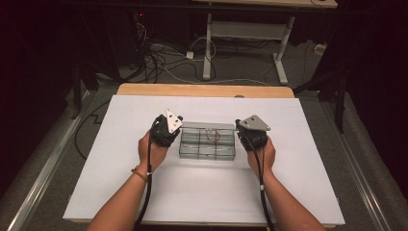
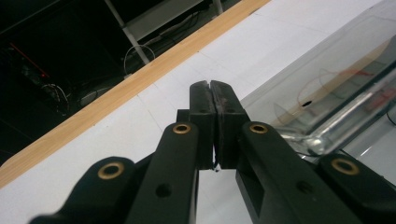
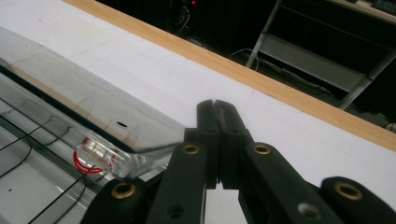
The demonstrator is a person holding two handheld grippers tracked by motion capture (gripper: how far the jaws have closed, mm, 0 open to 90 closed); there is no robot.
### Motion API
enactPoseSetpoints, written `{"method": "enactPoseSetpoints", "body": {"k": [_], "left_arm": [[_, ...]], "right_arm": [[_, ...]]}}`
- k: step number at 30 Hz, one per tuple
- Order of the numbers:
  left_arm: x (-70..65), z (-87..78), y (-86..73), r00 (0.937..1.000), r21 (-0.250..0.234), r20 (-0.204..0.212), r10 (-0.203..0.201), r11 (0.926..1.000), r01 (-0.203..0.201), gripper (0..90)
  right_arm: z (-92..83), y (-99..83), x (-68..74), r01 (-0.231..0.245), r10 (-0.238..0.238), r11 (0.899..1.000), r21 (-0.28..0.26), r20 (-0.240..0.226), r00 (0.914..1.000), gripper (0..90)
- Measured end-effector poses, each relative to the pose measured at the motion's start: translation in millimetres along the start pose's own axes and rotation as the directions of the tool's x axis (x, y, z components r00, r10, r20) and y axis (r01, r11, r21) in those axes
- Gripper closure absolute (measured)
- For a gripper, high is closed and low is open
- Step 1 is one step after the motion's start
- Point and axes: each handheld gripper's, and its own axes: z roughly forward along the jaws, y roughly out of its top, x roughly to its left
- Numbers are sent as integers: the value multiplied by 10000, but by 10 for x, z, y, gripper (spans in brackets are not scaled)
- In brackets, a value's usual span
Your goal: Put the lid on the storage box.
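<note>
Resting mid-table (image 1: 120,192) on the white sheet: clear plastic compartment box (image 1: 208,143), holding thin red and black wires. Flanking it at either end, just beside its walls: left gripper (image 1: 177,129) and right gripper (image 1: 239,131), both pinching fully closed on nothing, jaws pressing together.

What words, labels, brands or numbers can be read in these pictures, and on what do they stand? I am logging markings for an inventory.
None: no text can be read.
Clear plastic compartment box: no label or print visible.
Black left gripper and black right gripper, both shut: no brand or number visible.
White table cover: blank.
</note>
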Motion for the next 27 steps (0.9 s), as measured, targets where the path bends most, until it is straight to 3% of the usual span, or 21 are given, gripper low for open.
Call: {"method": "enactPoseSetpoints", "body": {"k": [10, 15, 27], "left_arm": [[-28, -22, -45, 9991, -25, -105, 418, 9991, -418, 848], [-5, -38, -79, 9994, -42, 259, 227, 9997, -226, 842], [-16, -34, -142, 9983, 64, 526, 267, 9996, -271, 842]], "right_arm": [[-30, -52, -5, -54, 55, 10000, 40, -153, 9999, 894], [-49, -86, 8, 13, -11, 10000, 67, -237, 9997, 897], [-59, -169, 16, -14, 22, 9999, 170, -466, 9989, 895]]}}
